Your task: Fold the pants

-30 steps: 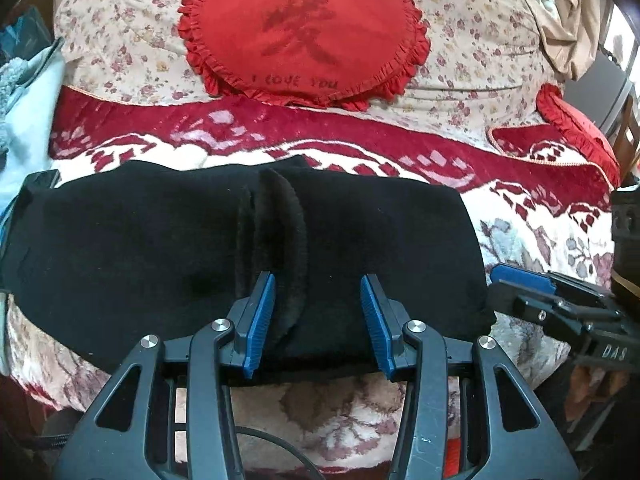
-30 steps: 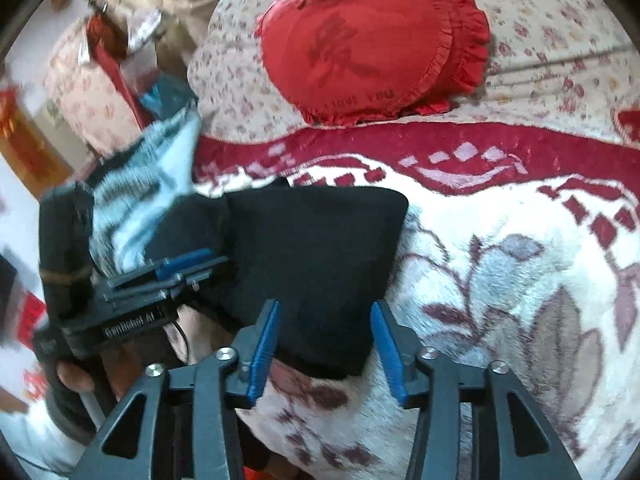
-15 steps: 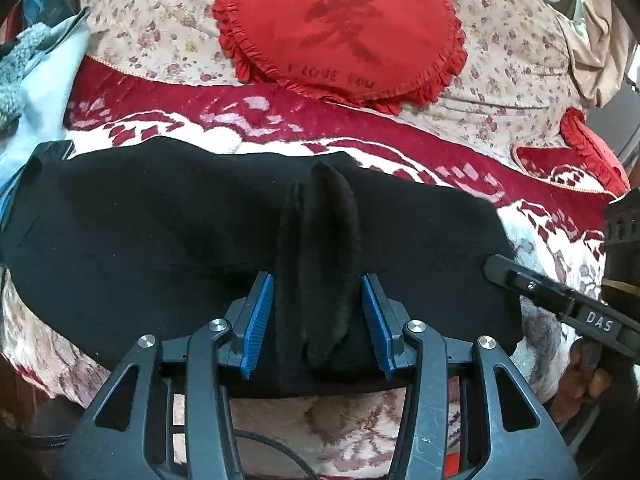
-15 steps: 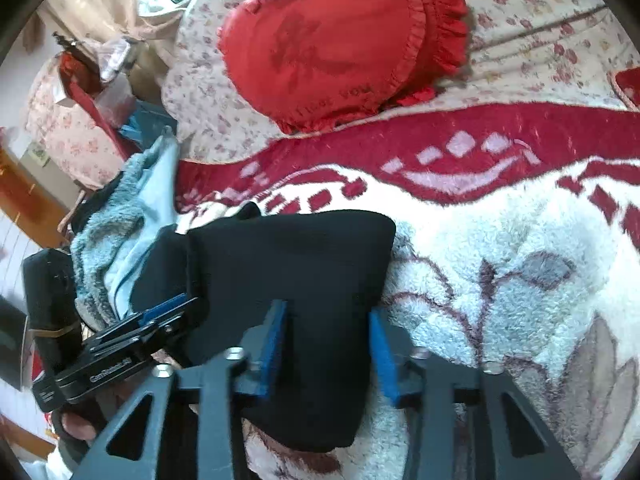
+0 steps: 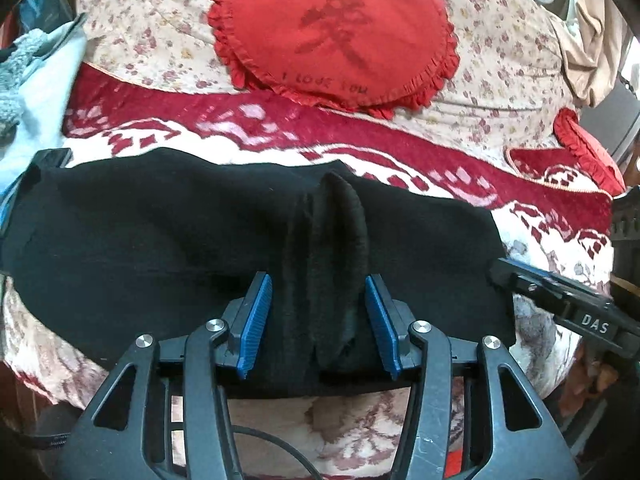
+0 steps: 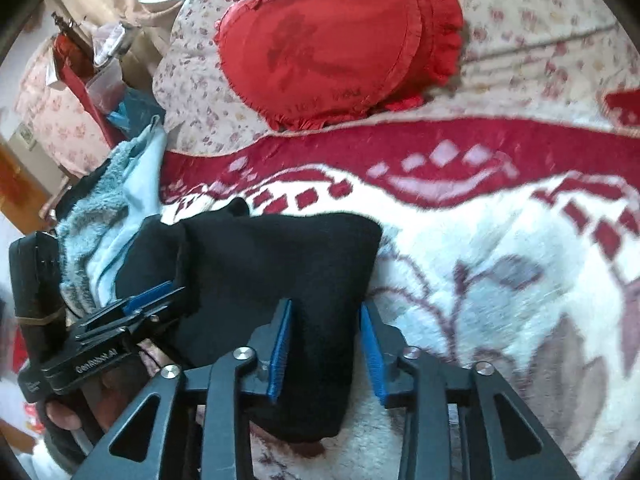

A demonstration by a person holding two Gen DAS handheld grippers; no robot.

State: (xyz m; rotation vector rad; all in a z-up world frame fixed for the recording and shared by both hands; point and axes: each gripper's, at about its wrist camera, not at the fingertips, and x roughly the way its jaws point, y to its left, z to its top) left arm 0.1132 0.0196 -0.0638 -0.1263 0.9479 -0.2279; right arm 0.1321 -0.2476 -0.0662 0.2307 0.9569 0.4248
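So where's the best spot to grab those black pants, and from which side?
Grip the raised ridge of bunched cloth in the middle of the black pants, coming from the near edge as the left gripper does. The ridge stands up between its jaws, while the rest lies flat on the blanket.

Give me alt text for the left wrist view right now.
The left gripper straddles a raised fold in the middle of black pants lying across a red-and-white floral blanket; its jaws have just opened and the blue pads stand clear of the fold. The right gripper meets the pants' right edge; a red heart pillow lies behind.
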